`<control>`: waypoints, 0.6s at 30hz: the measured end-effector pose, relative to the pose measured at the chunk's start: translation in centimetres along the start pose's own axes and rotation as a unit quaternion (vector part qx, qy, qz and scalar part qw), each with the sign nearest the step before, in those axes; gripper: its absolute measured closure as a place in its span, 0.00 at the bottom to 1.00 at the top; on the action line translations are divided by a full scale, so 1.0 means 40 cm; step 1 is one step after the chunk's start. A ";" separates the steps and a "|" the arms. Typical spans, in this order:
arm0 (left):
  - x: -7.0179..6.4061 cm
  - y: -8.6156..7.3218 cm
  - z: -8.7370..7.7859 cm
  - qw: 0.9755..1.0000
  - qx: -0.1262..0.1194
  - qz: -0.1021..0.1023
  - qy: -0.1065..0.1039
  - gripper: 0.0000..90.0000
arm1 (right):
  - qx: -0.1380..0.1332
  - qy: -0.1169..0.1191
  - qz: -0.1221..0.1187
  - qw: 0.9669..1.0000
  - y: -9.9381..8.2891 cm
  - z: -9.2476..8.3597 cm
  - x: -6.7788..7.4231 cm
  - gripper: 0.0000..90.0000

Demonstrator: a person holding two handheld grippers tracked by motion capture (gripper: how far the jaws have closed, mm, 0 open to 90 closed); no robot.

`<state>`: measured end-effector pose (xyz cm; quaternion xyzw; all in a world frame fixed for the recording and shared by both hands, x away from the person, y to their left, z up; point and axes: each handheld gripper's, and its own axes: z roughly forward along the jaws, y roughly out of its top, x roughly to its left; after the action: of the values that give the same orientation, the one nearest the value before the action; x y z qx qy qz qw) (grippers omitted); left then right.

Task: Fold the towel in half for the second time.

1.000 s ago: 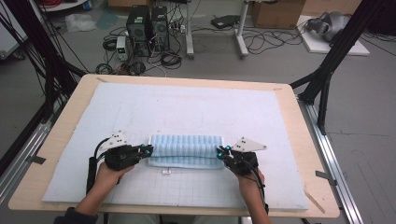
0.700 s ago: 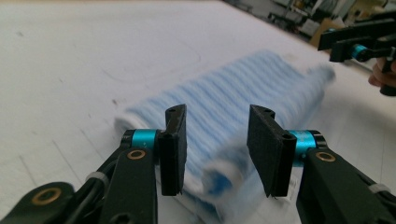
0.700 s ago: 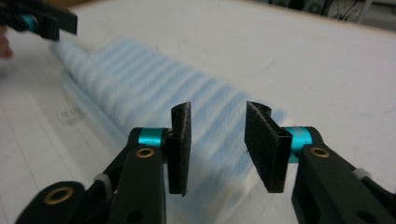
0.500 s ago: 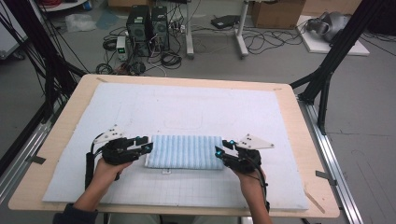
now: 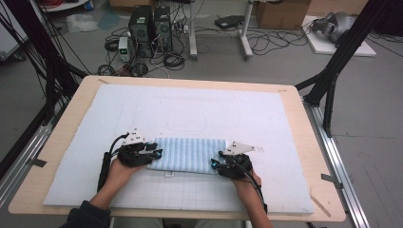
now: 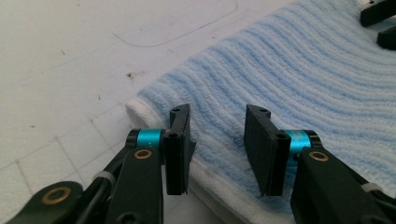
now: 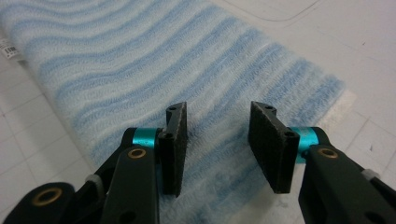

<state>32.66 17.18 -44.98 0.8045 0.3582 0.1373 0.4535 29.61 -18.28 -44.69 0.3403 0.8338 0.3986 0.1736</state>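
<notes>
A folded towel (image 5: 187,154) with blue and white stripes lies flat on the white mat (image 5: 199,109), near the person's side. My left gripper (image 5: 153,153) is at its left end and my right gripper (image 5: 216,162) at its right end. In the left gripper view the left gripper (image 6: 217,140) stands open just over the towel (image 6: 289,79) edge, pinching nothing; its jaws have just opened and eased in slightly. In the right gripper view the right gripper (image 7: 217,140) is open above the towel (image 7: 140,65), its jaws having just been opening, pads clear of the cloth.
The mat covers most of a wooden table (image 5: 313,142). A small white label (image 5: 167,175) sticks out from the towel's near edge. Black frame posts (image 5: 332,76) stand at the table's sides, with computers and cables on the floor beyond the far edge.
Both grippers were shut on the towel's ends a second ago. They have let go, opened, and shifted slightly toward the person. The towel now lies flat.
</notes>
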 end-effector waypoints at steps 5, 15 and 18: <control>0.015 0.019 0.004 1.000 -0.009 -0.007 0.010 0.69 | -0.010 0.012 0.010 1.000 0.020 -0.006 -0.012 0.57; 0.058 0.046 0.055 0.999 0.002 0.019 0.041 0.84 | 0.005 0.006 0.006 1.000 0.066 0.058 -0.060 0.67; 0.069 0.056 0.069 0.998 0.004 0.015 0.055 0.87 | 0.002 -0.014 0.009 1.000 0.071 0.075 -0.075 0.65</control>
<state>37.11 16.61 -44.93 0.8024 0.3713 0.1871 0.4281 34.64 -17.46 -44.29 0.3534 0.8292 0.3934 0.1811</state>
